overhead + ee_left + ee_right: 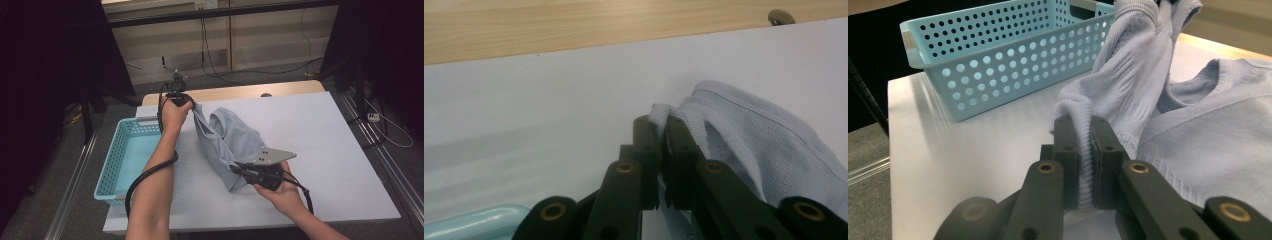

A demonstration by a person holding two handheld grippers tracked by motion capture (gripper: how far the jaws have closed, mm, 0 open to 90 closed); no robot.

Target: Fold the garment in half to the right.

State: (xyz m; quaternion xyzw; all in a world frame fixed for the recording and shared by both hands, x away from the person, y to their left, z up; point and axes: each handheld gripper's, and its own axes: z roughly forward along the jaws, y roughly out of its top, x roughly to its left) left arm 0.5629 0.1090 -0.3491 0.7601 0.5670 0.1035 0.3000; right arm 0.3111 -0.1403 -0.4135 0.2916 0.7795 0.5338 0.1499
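Item: pale grey-blue knit garment (227, 142), mid-table on the white board (325, 150), right of the turquoise basket (125, 150). We clamp its far edge in our left gripper (663, 122) and its near edge in our right gripper (1084, 132); the cloth hangs stretched between them.

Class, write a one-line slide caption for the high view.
Both grippers, left and right, pinch a pale blue garment beside a blue basket.

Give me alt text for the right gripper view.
Black tongs pinch a ribbed edge of a pale blue garment, which rises to the top of the frame and also lies on a white table. A perforated turquoise basket stands behind.
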